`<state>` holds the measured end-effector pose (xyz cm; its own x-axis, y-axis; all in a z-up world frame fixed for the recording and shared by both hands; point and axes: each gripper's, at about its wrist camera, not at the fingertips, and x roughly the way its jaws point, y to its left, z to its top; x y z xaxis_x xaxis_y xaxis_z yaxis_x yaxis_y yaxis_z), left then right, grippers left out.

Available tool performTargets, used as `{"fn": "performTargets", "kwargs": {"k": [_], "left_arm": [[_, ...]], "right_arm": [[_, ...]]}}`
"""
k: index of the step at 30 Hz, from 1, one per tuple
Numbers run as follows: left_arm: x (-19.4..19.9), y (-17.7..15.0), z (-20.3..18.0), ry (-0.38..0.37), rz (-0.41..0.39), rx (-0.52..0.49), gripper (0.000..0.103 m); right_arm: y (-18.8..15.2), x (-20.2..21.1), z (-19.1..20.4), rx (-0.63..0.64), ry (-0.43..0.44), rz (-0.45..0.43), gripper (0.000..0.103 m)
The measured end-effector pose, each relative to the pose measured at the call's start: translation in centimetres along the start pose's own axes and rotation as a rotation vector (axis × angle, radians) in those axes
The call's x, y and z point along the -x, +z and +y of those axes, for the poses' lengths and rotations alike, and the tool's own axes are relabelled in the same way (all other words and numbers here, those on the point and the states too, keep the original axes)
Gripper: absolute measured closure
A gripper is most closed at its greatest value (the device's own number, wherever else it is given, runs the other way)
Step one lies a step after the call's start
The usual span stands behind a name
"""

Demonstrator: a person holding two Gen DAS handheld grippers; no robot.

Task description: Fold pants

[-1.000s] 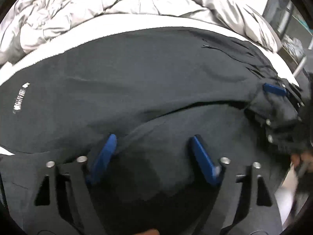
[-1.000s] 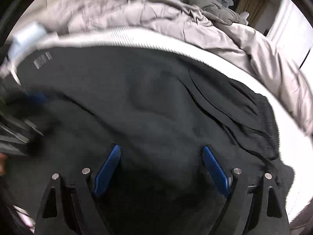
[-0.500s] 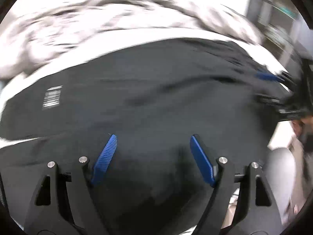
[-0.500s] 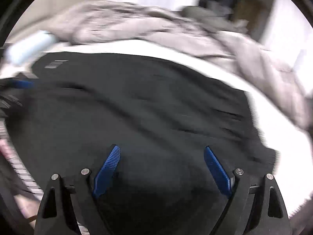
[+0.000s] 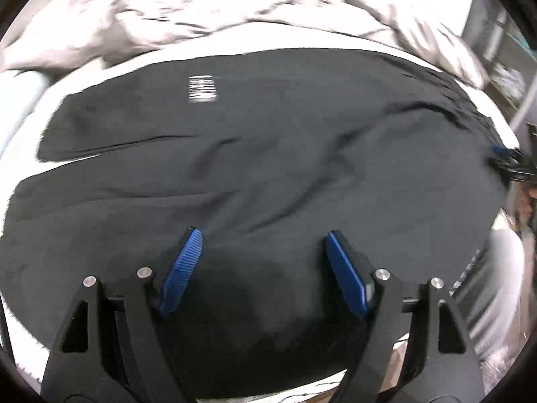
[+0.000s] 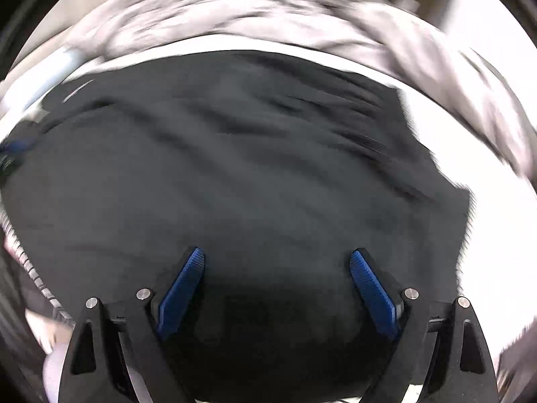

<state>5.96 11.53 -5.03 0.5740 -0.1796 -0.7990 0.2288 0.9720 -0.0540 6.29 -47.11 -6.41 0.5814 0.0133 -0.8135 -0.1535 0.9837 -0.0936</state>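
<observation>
Lying flat on the white sheet [image 5: 275, 38], black pants [image 5: 268, 168] span the bed below a rumpled grey duvet [image 5: 167, 3]. Left gripper [image 5: 261, 235] and right gripper [image 6: 277, 253] hover over them, jaws spread, grasping nothing.

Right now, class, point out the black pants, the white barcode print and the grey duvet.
black pants [image 5: 268, 168], left wrist view, middle of the cloth.
white barcode print [image 5: 202, 89], left wrist view, its centre.
grey duvet [image 6: 235, 10], right wrist view, crumpled middle.

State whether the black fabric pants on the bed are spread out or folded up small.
Spread out. The black fabric pants lie flat across the white bed sheet, both leg ends visible at the left; no compact fold shows.
</observation>
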Motion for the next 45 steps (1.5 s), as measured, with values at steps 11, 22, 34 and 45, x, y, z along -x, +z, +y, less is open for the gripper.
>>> {"fn": "performTargets", "kwargs": {"k": [11,22,34,45], "left_arm": [[0.1,2.3,-10.1,-0.065,-0.031,-0.222,0.028],[0.9,-0.5,7.5,0.320,-0.001,0.141,0.021],[4.9,5.4,1.4,0.113,-0.183,0.179,0.017],[-11.0,17.0,-8.7,-0.072,0.015,0.030,0.003]], "right_arm": [[1.7,2.9,10.5,0.219,0.112,-0.085,0.015],[-0.1,0.3,0.1,0.025,-0.069,-0.042,0.010],[5.9,2.8,2.7,-0.028,0.062,-0.185,0.010],[18.8,-8.0,11.7,-0.023,0.158,-0.037,0.010]]}}
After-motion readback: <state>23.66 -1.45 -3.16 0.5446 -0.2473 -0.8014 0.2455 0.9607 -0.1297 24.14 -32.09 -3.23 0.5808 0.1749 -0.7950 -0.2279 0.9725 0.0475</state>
